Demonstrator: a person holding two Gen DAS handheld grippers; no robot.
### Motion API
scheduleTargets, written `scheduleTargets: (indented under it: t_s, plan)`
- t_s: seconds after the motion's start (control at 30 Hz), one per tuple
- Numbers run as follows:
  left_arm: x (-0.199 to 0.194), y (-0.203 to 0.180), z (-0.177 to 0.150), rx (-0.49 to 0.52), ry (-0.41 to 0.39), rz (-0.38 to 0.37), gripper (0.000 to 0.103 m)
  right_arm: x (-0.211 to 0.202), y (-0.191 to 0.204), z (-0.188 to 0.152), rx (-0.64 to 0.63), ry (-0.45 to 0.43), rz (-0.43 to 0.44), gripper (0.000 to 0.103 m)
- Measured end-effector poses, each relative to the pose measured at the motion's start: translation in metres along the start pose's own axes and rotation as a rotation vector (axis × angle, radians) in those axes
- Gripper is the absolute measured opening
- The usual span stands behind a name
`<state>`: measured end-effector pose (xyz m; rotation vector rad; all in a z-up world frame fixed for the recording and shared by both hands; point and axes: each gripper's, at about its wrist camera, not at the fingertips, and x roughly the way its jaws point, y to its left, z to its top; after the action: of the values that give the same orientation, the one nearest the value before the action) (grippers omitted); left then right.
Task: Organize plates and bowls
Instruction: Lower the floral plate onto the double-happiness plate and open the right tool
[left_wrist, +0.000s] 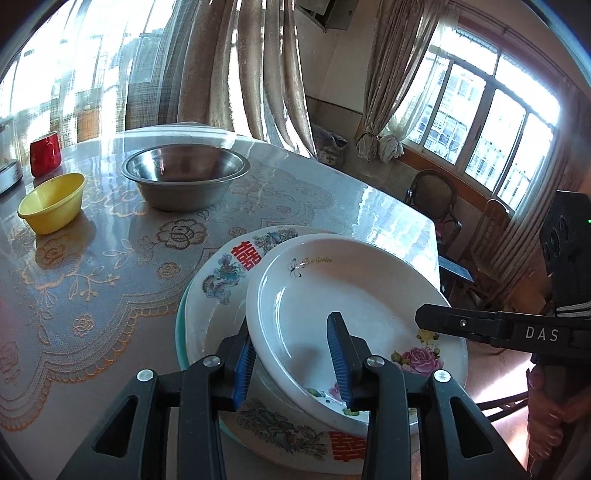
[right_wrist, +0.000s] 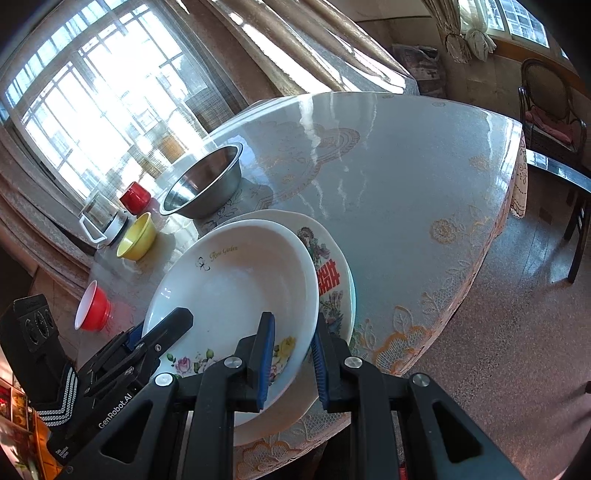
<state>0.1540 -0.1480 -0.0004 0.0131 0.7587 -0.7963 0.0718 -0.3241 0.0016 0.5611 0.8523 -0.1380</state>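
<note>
A white "Rose Garden" deep plate (left_wrist: 354, 295) with pink flowers rests on a decorated plate with red characters (left_wrist: 225, 269), which lies on a greenish plate. My left gripper (left_wrist: 293, 360) straddles the white plate's near rim, one blue pad outside and one inside, with a gap to the rim. My right gripper (right_wrist: 293, 363) straddles the same plate's rim (right_wrist: 236, 291) on its other side, jaws apart. The decorated plate (right_wrist: 328, 273) shows under it. A steel bowl (left_wrist: 184, 175) and a yellow bowl (left_wrist: 51, 201) stand farther back.
A red cup (left_wrist: 45, 153) stands at the far left beside a glass jug base. A red-and-white small bowl (right_wrist: 92, 306) lies on its side near the left gripper. The lace-covered table edge (right_wrist: 509, 184) drops off to the right; chairs stand beyond.
</note>
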Motion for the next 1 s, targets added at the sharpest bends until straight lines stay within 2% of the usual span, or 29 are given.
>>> scheduleTargets:
  t_s: [0.1,0.27,0.43,0.6,0.73,0.8,0.87,1.0]
  plan:
    - [0.001,-0.001,-0.001,0.008,0.006,-0.002,0.042,0.002,0.002,0.001,-0.001,0.011,-0.009,0.021]
    - [-0.002,-0.002,-0.003,0.026,0.006,-0.017,0.058,0.006,0.003,0.005,0.0,0.025,-0.021,0.021]
    - [-0.008,0.004,-0.002,-0.006,0.0,-0.066,0.066,0.012,0.005,0.007,-0.007,0.045,-0.021,0.021]
    - [-0.011,0.007,-0.001,-0.018,-0.012,-0.073,0.066,0.017,0.006,0.009,-0.026,0.051,-0.027,0.016]
    - [-0.014,0.015,0.001,-0.047,0.0,-0.079,0.055,0.019,0.006,0.008,-0.046,0.055,-0.032,0.012]
    - [-0.014,0.018,0.002,-0.064,0.01,-0.08,0.053,0.019,0.006,0.008,-0.05,0.058,-0.027,0.012]
    - [-0.015,0.017,0.004,-0.055,0.017,-0.054,0.045,0.02,0.007,0.008,-0.064,0.063,-0.035,0.011]
    - [-0.017,0.013,0.002,-0.015,0.02,-0.001,0.041,0.021,0.011,0.008,-0.09,0.076,-0.05,0.012]
